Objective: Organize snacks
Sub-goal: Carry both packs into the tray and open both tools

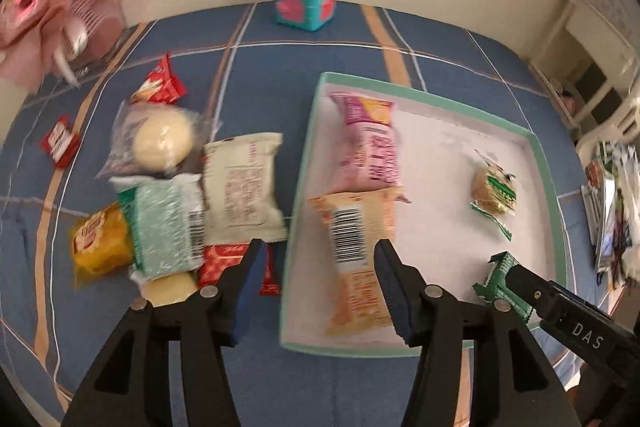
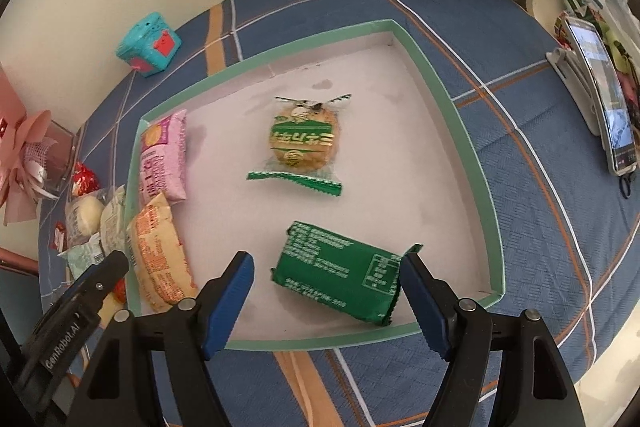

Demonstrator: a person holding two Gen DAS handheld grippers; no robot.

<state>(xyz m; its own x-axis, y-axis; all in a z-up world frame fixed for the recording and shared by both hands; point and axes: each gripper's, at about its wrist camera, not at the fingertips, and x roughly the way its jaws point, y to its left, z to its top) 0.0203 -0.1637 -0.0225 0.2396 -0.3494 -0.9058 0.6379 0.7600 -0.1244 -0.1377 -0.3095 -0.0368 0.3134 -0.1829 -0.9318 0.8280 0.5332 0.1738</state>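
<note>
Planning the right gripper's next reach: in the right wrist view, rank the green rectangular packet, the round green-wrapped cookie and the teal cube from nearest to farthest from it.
1. Green rectangular packet: in the tray, between the open fingers of the right gripper.
2. Round green-wrapped cookie: mid-tray, straight ahead.
3. Teal cube: outside the tray, far left by the wall.
</note>
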